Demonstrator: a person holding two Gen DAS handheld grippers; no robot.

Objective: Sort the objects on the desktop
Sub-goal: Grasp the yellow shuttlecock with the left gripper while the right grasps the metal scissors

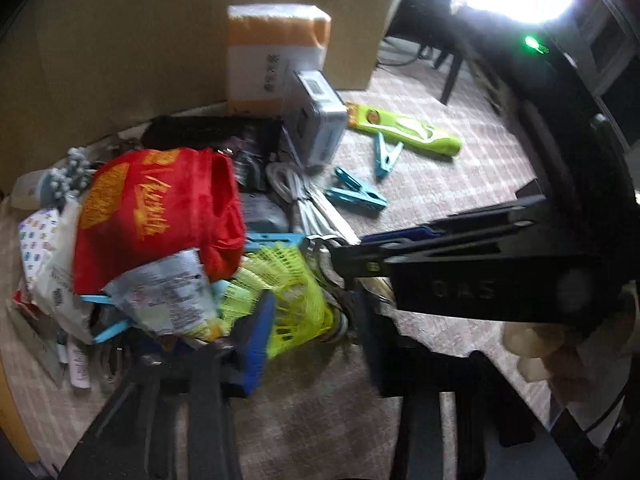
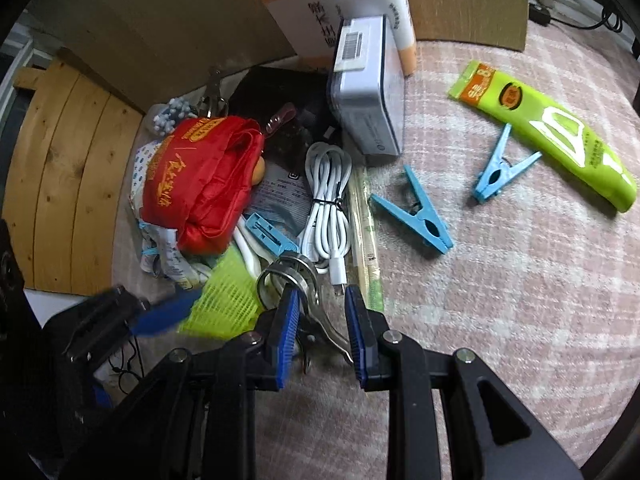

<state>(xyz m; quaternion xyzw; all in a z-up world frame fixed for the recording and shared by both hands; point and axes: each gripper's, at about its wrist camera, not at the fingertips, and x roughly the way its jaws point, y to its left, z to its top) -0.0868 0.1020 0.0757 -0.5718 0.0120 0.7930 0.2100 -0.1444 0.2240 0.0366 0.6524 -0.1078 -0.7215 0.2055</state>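
Note:
A heap of desk clutter lies on the pink checked cloth: a red cloth bag, a neon-yellow mesh piece, a coiled white cable and a metal clip tool. My right gripper is open, its blue pads either side of the metal tool's handles. It also shows in the left wrist view, reaching in from the right. My left gripper is open around the yellow mesh, its left blue pad against it.
Two blue clothespins and a green packet lie on the cloth to the right. A grey tin box and an orange-white parcel lean on a cardboard box behind. Wooden boards lie left.

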